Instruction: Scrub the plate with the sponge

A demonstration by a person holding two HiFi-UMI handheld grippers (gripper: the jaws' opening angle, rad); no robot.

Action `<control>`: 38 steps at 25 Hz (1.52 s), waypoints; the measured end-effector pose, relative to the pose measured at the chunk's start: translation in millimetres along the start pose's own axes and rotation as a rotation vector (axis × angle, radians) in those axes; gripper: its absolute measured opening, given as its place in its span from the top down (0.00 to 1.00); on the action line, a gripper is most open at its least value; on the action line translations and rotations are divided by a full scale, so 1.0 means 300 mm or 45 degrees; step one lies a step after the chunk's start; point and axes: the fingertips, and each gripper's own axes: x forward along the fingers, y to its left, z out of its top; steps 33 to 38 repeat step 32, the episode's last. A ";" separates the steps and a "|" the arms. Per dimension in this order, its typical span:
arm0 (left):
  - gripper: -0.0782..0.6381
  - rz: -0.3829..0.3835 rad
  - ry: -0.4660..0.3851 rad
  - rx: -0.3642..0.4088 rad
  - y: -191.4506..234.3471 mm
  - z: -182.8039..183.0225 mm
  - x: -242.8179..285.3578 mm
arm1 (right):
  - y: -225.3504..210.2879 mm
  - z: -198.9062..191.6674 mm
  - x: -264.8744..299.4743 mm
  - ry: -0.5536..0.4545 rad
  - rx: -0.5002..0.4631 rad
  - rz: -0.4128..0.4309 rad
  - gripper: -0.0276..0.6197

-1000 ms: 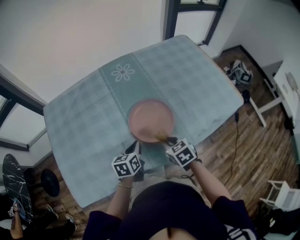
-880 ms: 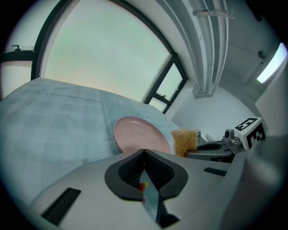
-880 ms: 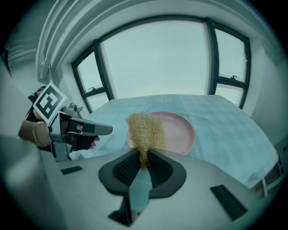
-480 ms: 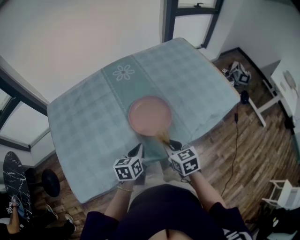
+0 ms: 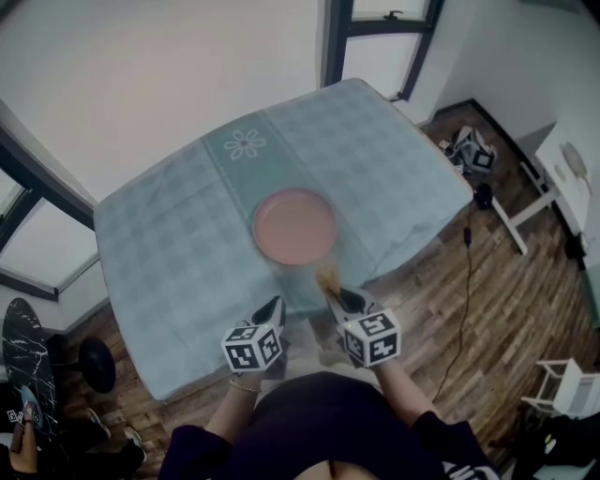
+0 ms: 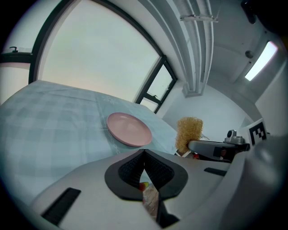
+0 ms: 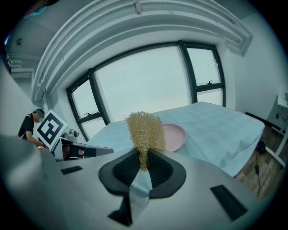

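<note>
A round pink plate lies on the teal checked tablecloth, near the table's front edge. My right gripper is shut on a tan fibrous sponge and hangs just in front of the plate, off its near rim. In the right gripper view the sponge stands upright from the jaws with the plate behind it. My left gripper hovers beside it over the table edge, shut and empty. The left gripper view shows the plate ahead and the sponge to the right.
The table's near edge lies under both grippers, with wooden floor beyond. A marker-cube device and a cable lie on the floor at right. A black stool stands at left. Windows are behind the table.
Both grippers have drawn back toward me. The sponge has come off the plate's near rim and now hangs in front of it.
</note>
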 end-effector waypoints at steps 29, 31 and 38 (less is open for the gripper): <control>0.88 -0.043 -0.045 0.026 -0.048 0.011 -0.028 | -0.011 -0.021 -0.059 -0.067 0.055 -0.057 0.89; 0.88 -0.044 -0.042 0.025 -0.049 0.009 -0.029 | -0.010 -0.023 -0.058 -0.062 0.049 -0.057 0.89; 0.88 -0.044 -0.040 0.026 -0.050 0.008 -0.029 | -0.009 -0.024 -0.057 -0.059 0.047 -0.058 0.89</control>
